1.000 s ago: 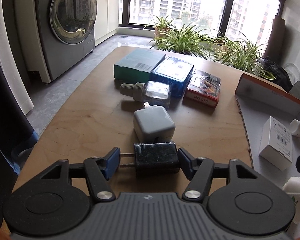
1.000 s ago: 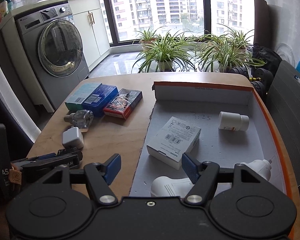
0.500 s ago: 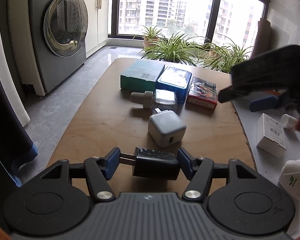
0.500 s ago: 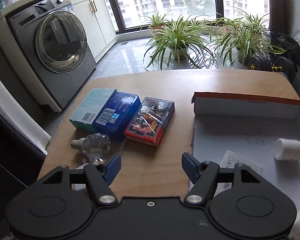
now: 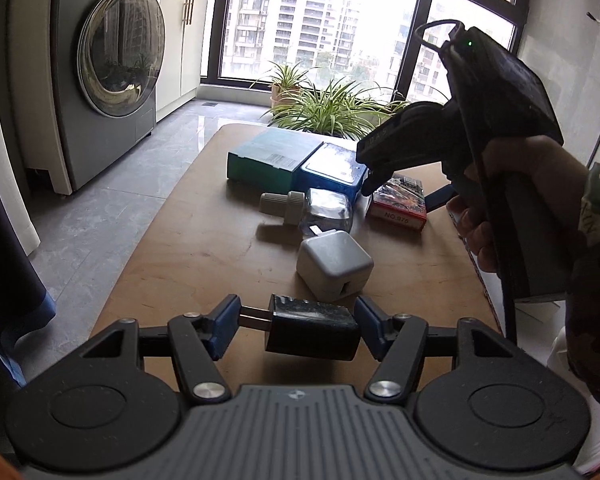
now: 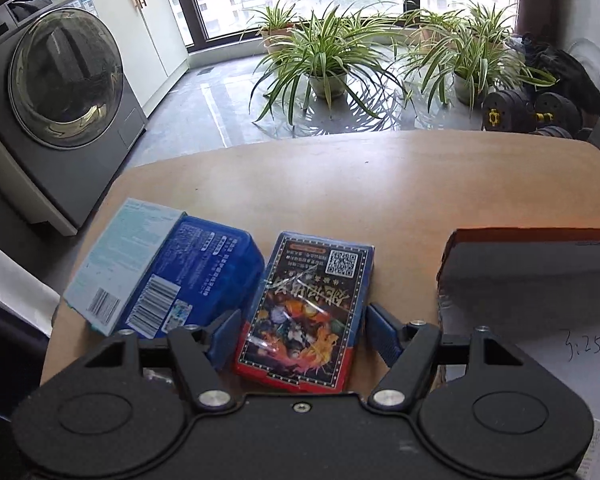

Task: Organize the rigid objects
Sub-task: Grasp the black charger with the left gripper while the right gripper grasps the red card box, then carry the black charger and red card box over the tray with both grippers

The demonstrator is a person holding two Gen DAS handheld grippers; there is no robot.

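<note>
The left gripper [image 5: 296, 326] clamps a black charger [image 5: 312, 327] just above the near table [image 5: 188, 248], while the right gripper [image 6: 298, 330], jaws opening and touching nothing, straddles the card box [image 6: 306, 308] right of the blue box [image 6: 204, 272].

Black claw [image 5: 296, 322], blue pads, camo sleeve [image 5: 598, 216].

— What did the left tongs [image 5: 296, 326] carry?
— A black charger [image 5: 312, 333], clamped lengthwise above the bench [image 5: 204, 236], prongs pointing left.
— And just beyond it?
— A white charger [image 5: 334, 264], then a clear bottle [image 5: 312, 210] on its side. Farther off, a teal box [image 5: 270, 154], a blue box [image 5: 332, 168] and a red card pack [image 5: 398, 202], with the right tongs [image 5: 404, 196] hovering over that pack.
</note>
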